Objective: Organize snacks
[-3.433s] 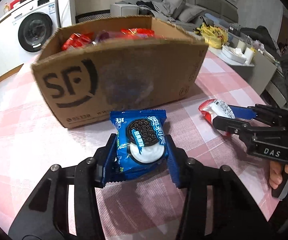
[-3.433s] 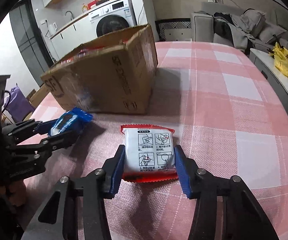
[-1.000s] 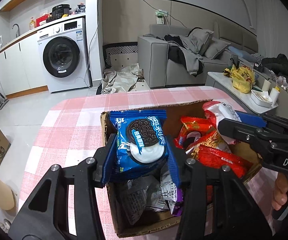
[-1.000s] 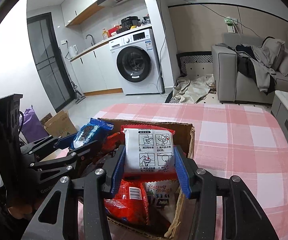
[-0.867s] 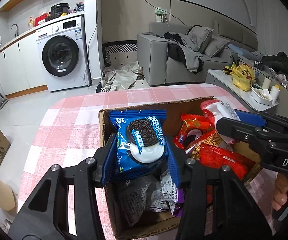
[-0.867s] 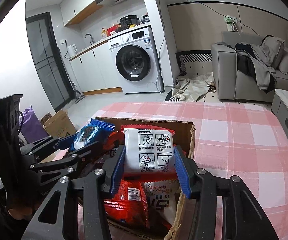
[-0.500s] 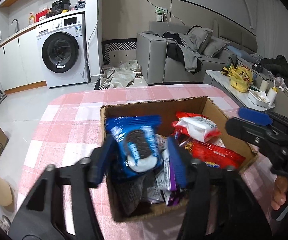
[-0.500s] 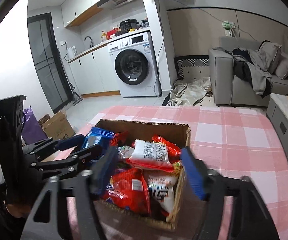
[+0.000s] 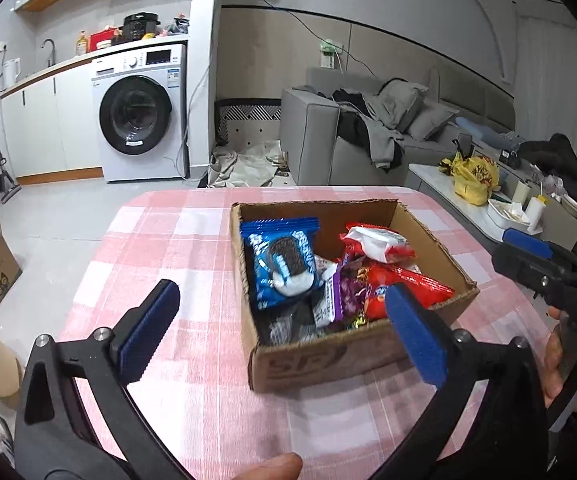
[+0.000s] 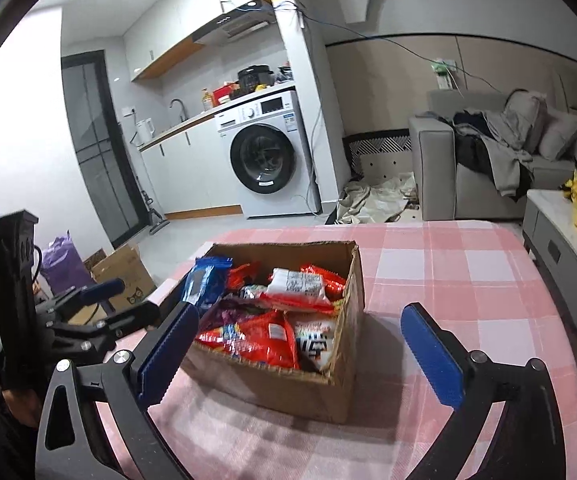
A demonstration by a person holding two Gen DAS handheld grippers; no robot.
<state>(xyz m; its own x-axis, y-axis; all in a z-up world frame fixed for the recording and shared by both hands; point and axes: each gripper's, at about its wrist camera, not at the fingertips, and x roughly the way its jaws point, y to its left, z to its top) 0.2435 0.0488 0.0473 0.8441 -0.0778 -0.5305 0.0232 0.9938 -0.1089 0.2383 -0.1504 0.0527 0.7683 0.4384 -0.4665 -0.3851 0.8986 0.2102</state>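
Observation:
An open cardboard box (image 9: 328,360) (image 10: 272,384) stands on the pink checked table, full of snack packets. A blue cookie packet (image 9: 284,264) (image 10: 204,280) leans against the box's left inner wall. A white and red packet (image 9: 372,240) (image 10: 300,284) lies on top of the red packets. My left gripper (image 9: 280,292) hovers in front of the box, its jaws opening wide and holding nothing. My right gripper (image 10: 300,312) does the same on the box's right side; its jaws touch nothing. Each gripper shows at the edge of the other's view.
The pink checked tablecloth (image 9: 160,232) has bare room to the left of the box and to its right (image 10: 468,280). Beyond the table are a washing machine (image 9: 140,116), a grey sofa (image 9: 368,132) and a low table with a yellow bag (image 9: 472,176).
Both grippers were shut on their packets above the box. Their jaws have spread, the blue packet and the white and red packet now lie in the box, and both grippers have drawn back.

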